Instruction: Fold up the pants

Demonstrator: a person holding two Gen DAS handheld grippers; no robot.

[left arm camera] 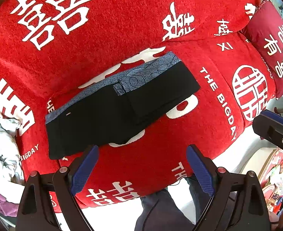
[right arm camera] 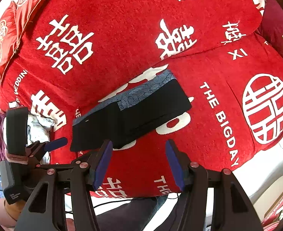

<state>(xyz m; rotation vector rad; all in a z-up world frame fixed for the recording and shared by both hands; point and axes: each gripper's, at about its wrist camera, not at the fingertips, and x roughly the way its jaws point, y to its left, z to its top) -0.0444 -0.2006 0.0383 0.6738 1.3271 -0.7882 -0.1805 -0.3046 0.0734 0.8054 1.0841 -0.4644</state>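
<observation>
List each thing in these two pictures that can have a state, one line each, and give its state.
Pants: folded into a flat packet, lying on the red cover, touched by neither claw.
Left claw: open, empty, above the cover.
Right claw: open, empty, near the packet's edge.
Red cover: spread out.
Laundry pile: crumpled, unfolded.

Pretty clearly somebody's home, a bedroom or living room dressed up for a wedding. The big soft surface, a bed or a sofa, I can't tell which, is draped in a fuzzy red blanket (left arm camera: 122,28) printed with white double-happiness characters and "THE BIGDAY". A dark red cushion (left arm camera: 272,38) with gold characters sits at one end, and embroidered red satin pillows (right arm camera: 8,32) are at the other. There's a crumpled heap of pale floral bedding (left arm camera: 3,144) off to the side with some purple cloth (left arm camera: 1,200) by it, laundry-day stuff. White floor below, and colourful boxes (left arm camera: 276,179) stacked at the edge.
</observation>
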